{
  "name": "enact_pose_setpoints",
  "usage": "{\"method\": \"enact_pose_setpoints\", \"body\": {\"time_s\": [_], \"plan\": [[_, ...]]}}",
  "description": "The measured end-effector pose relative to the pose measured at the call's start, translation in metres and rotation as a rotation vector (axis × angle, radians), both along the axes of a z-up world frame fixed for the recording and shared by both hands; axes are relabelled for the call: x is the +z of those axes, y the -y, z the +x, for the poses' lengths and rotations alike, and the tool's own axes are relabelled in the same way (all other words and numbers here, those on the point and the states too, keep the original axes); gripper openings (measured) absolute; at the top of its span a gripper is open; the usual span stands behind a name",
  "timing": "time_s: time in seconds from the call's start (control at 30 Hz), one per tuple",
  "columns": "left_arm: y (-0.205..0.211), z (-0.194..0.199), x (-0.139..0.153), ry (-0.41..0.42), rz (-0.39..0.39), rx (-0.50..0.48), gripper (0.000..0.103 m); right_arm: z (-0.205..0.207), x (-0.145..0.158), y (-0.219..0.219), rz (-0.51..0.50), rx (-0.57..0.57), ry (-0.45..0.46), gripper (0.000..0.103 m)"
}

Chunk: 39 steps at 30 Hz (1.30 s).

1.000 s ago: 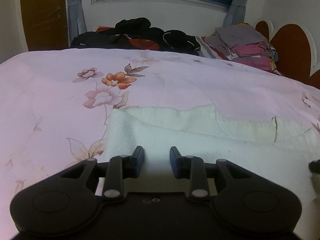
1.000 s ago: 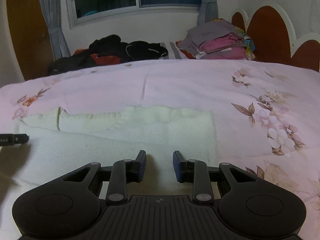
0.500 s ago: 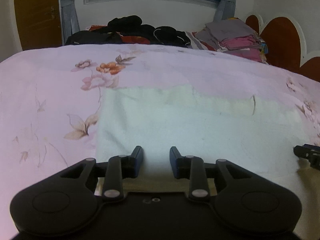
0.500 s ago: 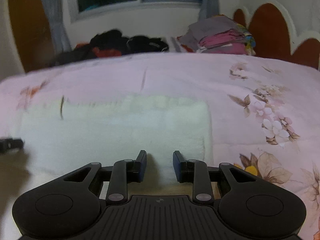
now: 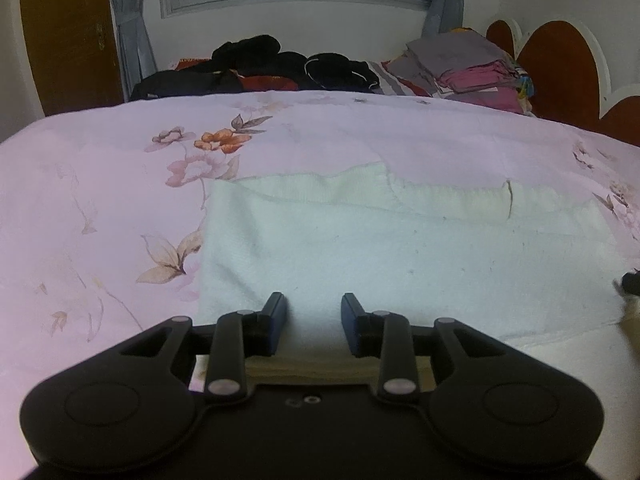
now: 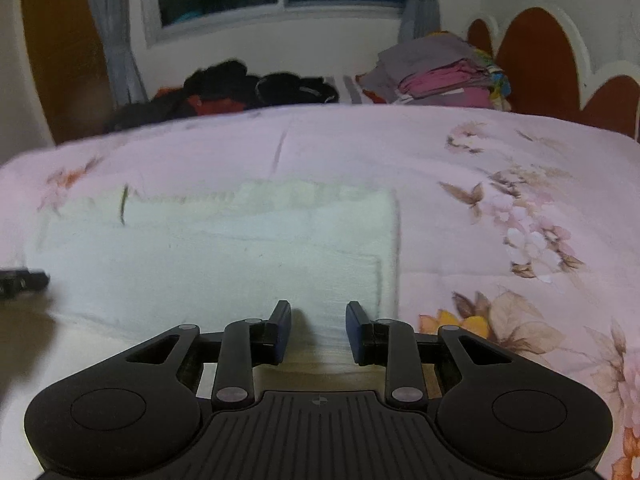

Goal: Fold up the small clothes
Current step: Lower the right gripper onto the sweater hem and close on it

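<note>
A white knit garment (image 5: 400, 248) lies flat on the pink floral bedsheet (image 5: 100, 200), folded into a wide rectangle with a ribbed band along its far edge. My left gripper (image 5: 314, 320) hovers over the garment's near left part, jaws apart, the pads pressing on nothing and cloth showing below the gap. My right gripper (image 6: 318, 328) stands the same way over the near right part of the garment (image 6: 220, 256), close to its right edge. Each gripper's tip shows at the side of the other view: the right gripper (image 5: 630, 282) and the left gripper (image 6: 22, 280).
A heap of dark clothes (image 5: 260, 64) and a stack of folded clothes (image 5: 468, 64) sit at the far side of the bed under a window. A red-brown headboard (image 5: 560, 68) rises at the right, a wooden door (image 5: 68, 32) at the left.
Both grippers have drawn back toward the garment's near edge, so more of the cloth shows ahead of them. The jaws kept the same gap.
</note>
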<state>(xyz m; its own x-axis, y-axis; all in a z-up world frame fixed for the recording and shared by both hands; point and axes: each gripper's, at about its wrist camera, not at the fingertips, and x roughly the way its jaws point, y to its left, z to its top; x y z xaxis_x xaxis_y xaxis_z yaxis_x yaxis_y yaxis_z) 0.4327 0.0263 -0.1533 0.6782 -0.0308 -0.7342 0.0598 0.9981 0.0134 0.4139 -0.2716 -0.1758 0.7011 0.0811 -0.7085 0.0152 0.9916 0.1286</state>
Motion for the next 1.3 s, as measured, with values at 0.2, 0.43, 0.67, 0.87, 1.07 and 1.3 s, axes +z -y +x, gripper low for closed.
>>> {"method": "enact_pose_setpoints", "body": {"time_s": [0.2,0.43,0.67,0.87,1.07,1.3], "plan": [[-0.009,0.002,-0.005,0.012,-0.013,0.013,0.032,0.003,0.002,0.006,0.013,-0.026,0.007,0.029],[-0.02,0.001,-0.004,0.015,-0.018,0.038,0.032,0.016,-0.009,-0.001,0.021,-0.01,-0.043,0.028],[-0.028,0.006,0.005,0.014,-0.021,0.069,0.03,0.015,-0.006,0.002,0.003,-0.021,-0.042,0.008],[-0.012,0.02,0.013,0.059,-0.016,0.011,0.029,0.029,0.011,-0.007,0.031,-0.021,0.022,0.008],[-0.023,0.06,-0.01,0.05,0.002,0.061,0.033,0.047,-0.005,-0.014,0.016,-0.018,-0.013,0.009],[-0.037,0.069,-0.013,0.07,-0.004,0.105,0.033,0.051,-0.015,-0.005,-0.006,-0.024,-0.011,0.008]]}}
